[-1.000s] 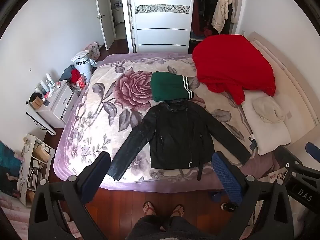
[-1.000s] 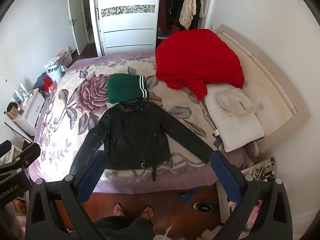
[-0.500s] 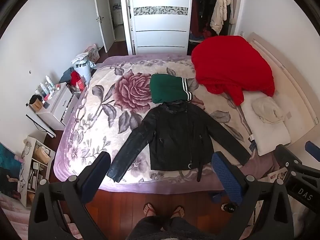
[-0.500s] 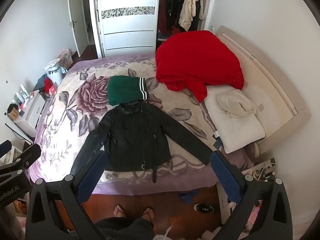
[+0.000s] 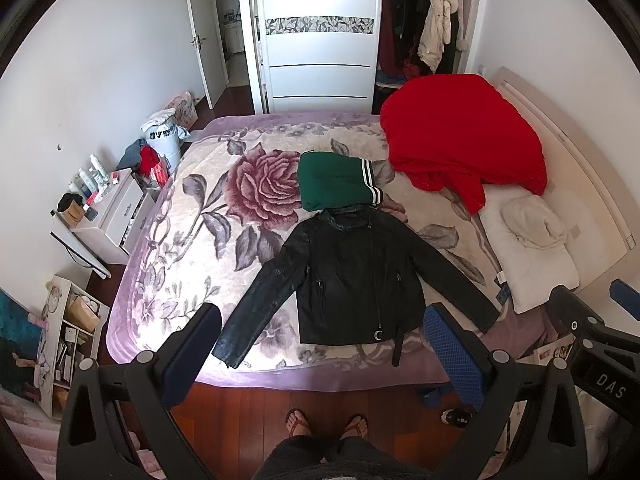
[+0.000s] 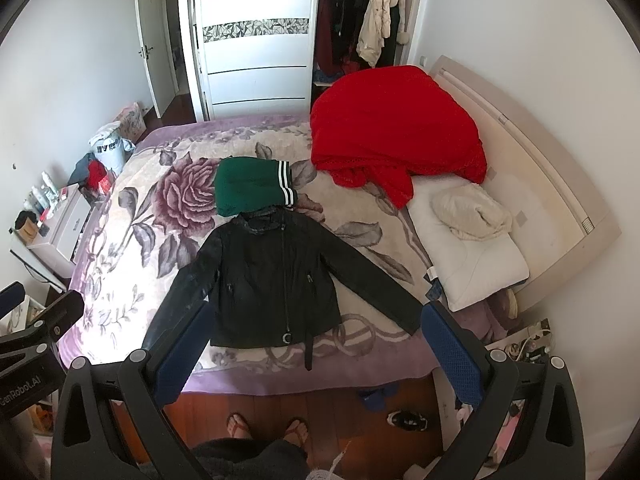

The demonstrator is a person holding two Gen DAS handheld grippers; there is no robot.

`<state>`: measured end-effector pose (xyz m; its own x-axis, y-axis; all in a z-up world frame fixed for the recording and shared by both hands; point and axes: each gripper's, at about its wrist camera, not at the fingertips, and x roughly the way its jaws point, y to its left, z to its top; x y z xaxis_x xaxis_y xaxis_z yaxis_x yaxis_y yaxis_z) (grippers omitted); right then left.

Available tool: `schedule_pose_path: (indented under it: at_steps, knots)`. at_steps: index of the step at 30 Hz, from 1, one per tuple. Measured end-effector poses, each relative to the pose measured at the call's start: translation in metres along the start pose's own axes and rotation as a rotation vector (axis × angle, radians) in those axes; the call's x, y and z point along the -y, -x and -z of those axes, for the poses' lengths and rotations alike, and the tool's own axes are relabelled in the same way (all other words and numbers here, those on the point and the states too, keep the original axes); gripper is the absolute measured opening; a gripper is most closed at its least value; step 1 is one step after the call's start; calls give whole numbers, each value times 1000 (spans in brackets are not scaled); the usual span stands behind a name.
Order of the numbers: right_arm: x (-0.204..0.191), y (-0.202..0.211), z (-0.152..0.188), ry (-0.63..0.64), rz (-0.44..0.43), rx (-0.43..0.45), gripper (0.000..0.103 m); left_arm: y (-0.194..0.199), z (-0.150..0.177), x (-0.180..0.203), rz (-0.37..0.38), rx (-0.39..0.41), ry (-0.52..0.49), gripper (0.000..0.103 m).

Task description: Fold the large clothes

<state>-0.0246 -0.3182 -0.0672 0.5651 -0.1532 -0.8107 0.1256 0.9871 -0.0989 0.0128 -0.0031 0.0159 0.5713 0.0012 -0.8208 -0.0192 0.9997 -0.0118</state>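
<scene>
A black leather jacket (image 5: pixel 352 276) lies flat, front up, sleeves spread, near the front edge of the bed; it also shows in the right wrist view (image 6: pixel 272 276). A folded green garment (image 5: pixel 338 182) with white stripes lies just beyond its collar, also in the right wrist view (image 6: pixel 252 188). My left gripper (image 5: pixel 320 352) is open and empty, held high above the bed's front edge. My right gripper (image 6: pixel 312 348) is open and empty at the same height.
A red blanket (image 5: pixel 460 148) is heaped at the bed's far right. A white pillow (image 5: pixel 528 248) with a cream cloth lies right. A nightstand (image 5: pixel 108 216) with bottles stands left. The person's feet (image 5: pixel 324 426) stand on the wood floor. Wardrobe (image 5: pixel 320 40) behind.
Both grippers drifted slightly back and up, so the bed sits a little lower in view. The clothes have not moved.
</scene>
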Motion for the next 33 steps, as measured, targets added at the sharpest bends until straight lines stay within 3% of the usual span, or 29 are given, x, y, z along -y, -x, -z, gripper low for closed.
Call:
schedule_pose_path:
  at_steps: [33]
  knots:
    - [0,-1,-5,-2,2,14,103,6,-12,18,5,8,-6,103]
